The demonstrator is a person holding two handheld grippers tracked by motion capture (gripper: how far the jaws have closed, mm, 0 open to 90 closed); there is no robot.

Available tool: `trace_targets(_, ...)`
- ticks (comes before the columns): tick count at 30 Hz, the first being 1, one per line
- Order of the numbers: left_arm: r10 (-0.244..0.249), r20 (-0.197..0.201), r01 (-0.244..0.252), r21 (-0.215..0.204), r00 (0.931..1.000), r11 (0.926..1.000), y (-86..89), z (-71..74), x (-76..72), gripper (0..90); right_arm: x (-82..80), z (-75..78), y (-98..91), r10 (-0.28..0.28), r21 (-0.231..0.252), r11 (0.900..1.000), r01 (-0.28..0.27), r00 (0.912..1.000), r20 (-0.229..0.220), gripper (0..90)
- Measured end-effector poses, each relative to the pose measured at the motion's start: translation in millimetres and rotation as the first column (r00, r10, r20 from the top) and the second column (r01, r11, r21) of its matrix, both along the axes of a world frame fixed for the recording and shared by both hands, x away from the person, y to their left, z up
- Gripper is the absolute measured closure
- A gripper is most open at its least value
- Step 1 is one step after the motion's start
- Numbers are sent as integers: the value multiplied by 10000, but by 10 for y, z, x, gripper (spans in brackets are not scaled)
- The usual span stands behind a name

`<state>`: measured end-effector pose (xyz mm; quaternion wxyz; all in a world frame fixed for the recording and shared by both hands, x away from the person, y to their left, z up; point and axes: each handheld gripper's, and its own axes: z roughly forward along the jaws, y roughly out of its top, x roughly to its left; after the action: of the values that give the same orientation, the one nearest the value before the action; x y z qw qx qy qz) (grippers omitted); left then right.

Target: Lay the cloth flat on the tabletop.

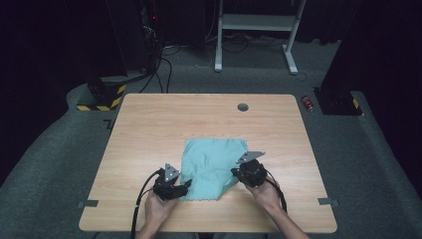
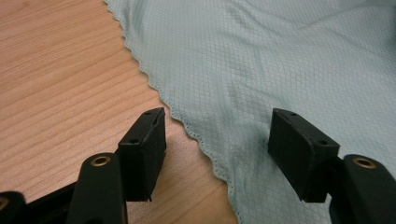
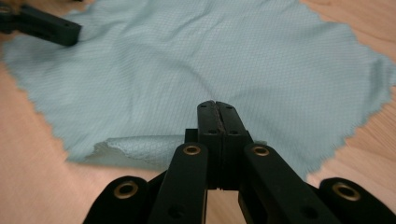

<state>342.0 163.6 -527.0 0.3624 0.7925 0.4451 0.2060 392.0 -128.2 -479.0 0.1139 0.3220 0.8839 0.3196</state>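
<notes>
A pale teal cloth lies flat near the front middle of the wooden table. My left gripper rests at the cloth's near left edge. In the left gripper view it stands open, one pad over bare wood and the other over the cloth, with the scalloped hem running between them. My right gripper is at the near right corner. In the right gripper view its jaws are pressed together on the cloth, and a fold of it curls up beside them. The left gripper's jaw shows at the far side.
A round cable hole sits near the table's far edge. Tape marks lie at the front corners. Beyond the table stand a white desk frame, cables, a yellow-and-black striped base and a red can on the carpet.
</notes>
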Motion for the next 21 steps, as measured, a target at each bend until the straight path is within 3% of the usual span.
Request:
trace_targets(4, 14, 3, -14, 0, 10000, 10000, 0, 0, 0, 368, 175, -180, 168, -173, -322, 9994, 161, 9991, -391, 893)
trace_targets(7, 14, 2, -14, 2, 10000, 10000, 0, 0, 0, 367, 209, -234, 201, -190, -251, 9995, 178, 9987, -467, 829)
trace_targets(9, 6, -2, -6, 3, 10000, 10000, 0, 0, 0, 367, 160, -172, 166, -322, 38, 9995, 324, 9987, -388, 823)
trace_targets(11, 11, -1, -11, 2, 10000, 10000, 0, 0, 0, 367, 86, -76, 88, -316, 383, 9988, 317, 9995, -29, 821)
trace_targets(14, 24, -1, -24, -9, 10000, 10000, -2, -1, -2, 367, -38, 18, -18, -280, 544, 9982, 268, 9994, 223, 819)
trace_targets(17, 30, -5, -30, 8, 10000, 10000, -2, 0, -2, 365, -143, -25, -86, -212, 509, 9985, 204, 9997, 148, 805)
trace_targets(21, 53, 3, -53, -7, 10000, 10000, -4, -1, -3, 365, -144, -160, -88, -393, 614, 9973, 403, 9991, -162, 768)
